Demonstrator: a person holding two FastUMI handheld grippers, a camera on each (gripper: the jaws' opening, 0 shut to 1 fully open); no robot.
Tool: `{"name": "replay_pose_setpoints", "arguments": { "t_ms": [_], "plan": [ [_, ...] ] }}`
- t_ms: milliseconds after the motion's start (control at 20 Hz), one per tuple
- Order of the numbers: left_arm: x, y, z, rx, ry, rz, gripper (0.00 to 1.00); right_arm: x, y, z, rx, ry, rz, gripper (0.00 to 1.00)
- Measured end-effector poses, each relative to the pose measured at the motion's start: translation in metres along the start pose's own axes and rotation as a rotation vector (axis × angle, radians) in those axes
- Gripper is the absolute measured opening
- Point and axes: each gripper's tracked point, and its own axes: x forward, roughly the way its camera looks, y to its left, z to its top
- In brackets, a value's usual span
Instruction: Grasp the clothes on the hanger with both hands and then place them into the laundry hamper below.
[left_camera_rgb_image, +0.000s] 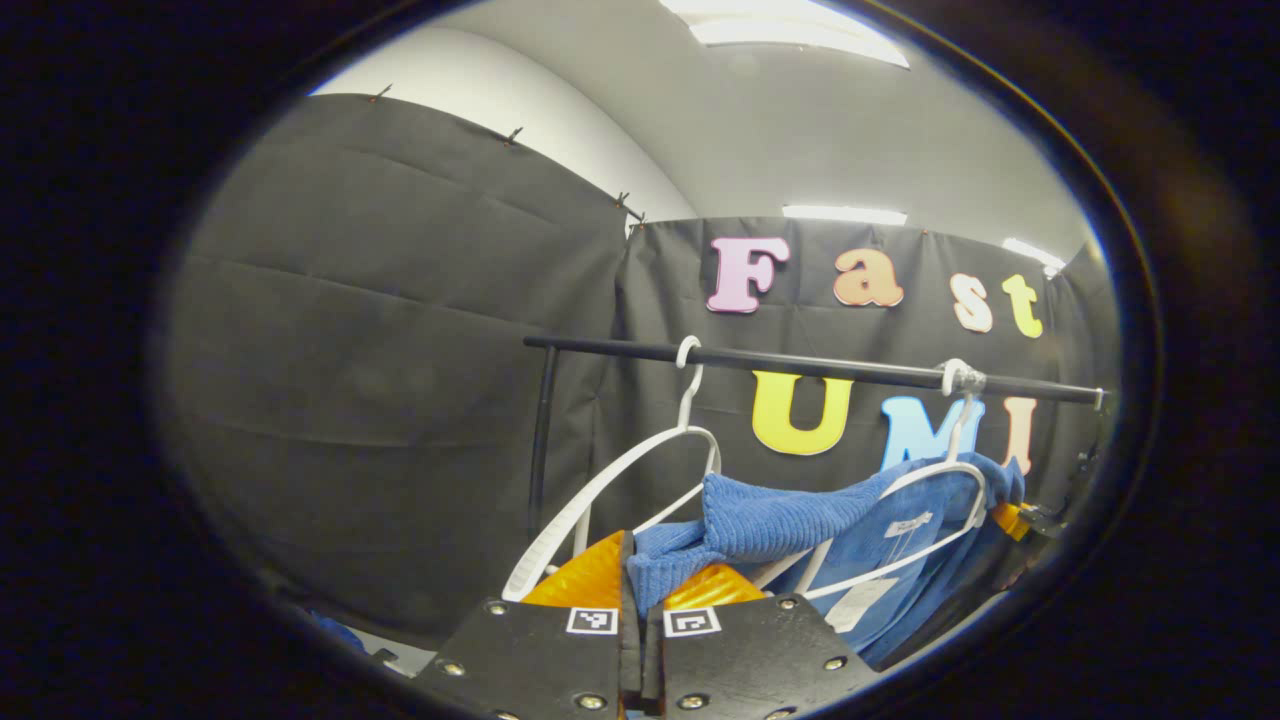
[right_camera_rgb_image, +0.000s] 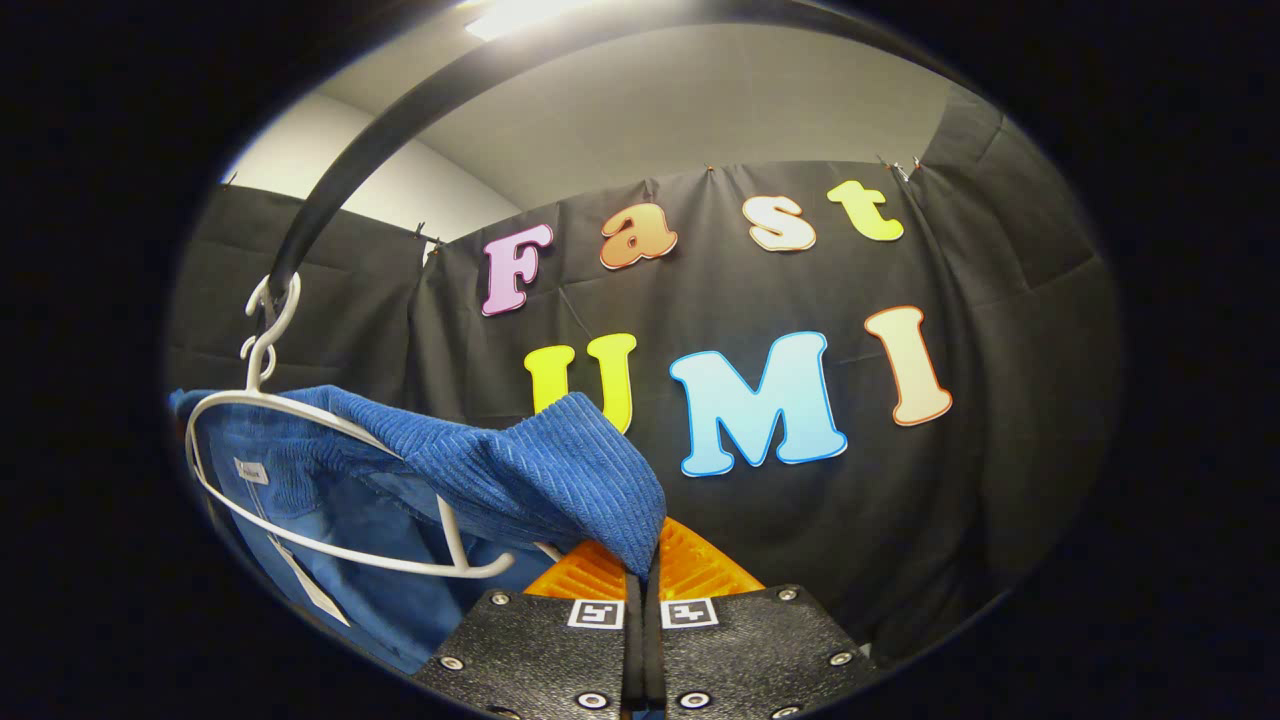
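The left tool (left_camera_rgb_image: 640, 590) is closed on a fold of the blue garment (left_camera_rgb_image: 770, 520), both fingers pressing the knit edge between them; the right tool (right_camera_rgb_image: 645, 575) likewise pinches the other end of the garment (right_camera_rgb_image: 540, 470), its fingers tight together with cloth caught in the seam. The garment is draped over a white hanger (left_camera_rgb_image: 930, 480) that hooks on the black rail (left_camera_rgb_image: 820, 365); in the right gripper view the same hanger (right_camera_rgb_image: 300, 480) sits left of the tool, with the rail (right_camera_rgb_image: 400, 110) arching overhead.

The step in hand appears to be freeing the garment from the hanger; to do it well, both tools should probably lift and draw the shoulders off the hanger's arms together, keeping the pull even so one side does not snag; only then lower it towards the hamper, which lies out of sight below.

A second, bare hanger (left_camera_rgb_image: 620, 490) hangs on the rail just beside the left tool; it could tangle with the cloth or swing if brushed. The collar and a white tag (left_camera_rgb_image: 908, 523) sit inside the loaded hanger's loop, so the neck may catch on its hook end; a sideways tug risks dragging the hanger along the rail rather than releasing the cloth. The rail's upright post (left_camera_rgb_image: 540, 440) stands to the left, apart from the work.
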Motion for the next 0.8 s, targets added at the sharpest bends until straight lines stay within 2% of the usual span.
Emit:
{"name": "replay_pose_setpoints", "arguments": {
  "t_ms": [100, 300, 400, 600, 800],
  "plan": [
    [0.005, 0.002, 0.001, 0.012, -0.006, -0.007, 0.02, -0.003, -0.002, 0.003, -0.050, -0.024, -0.014, 0.00],
    [0.014, 0.003, 0.000, 0.048, 0.002, -0.067, 0.02, 0.000, -0.003, 0.011, -0.138, -0.092, -0.043, 0.00],
    [0.017, 0.007, 0.001, 0.026, -0.001, -0.088, 0.02, 0.000, -0.002, 0.020, -0.211, -0.139, -0.055, 0.00],
    [0.027, 0.014, 0.004, -0.080, 0.006, -0.111, 0.02, 0.018, -0.001, 0.027, -0.296, -0.196, -0.058, 0.01],
    [0.041, 0.023, -0.009, -0.055, 0.039, -0.105, 0.02, 0.029, 0.009, 0.020, -0.365, -0.204, -0.032, 0.00]
  ]
}}
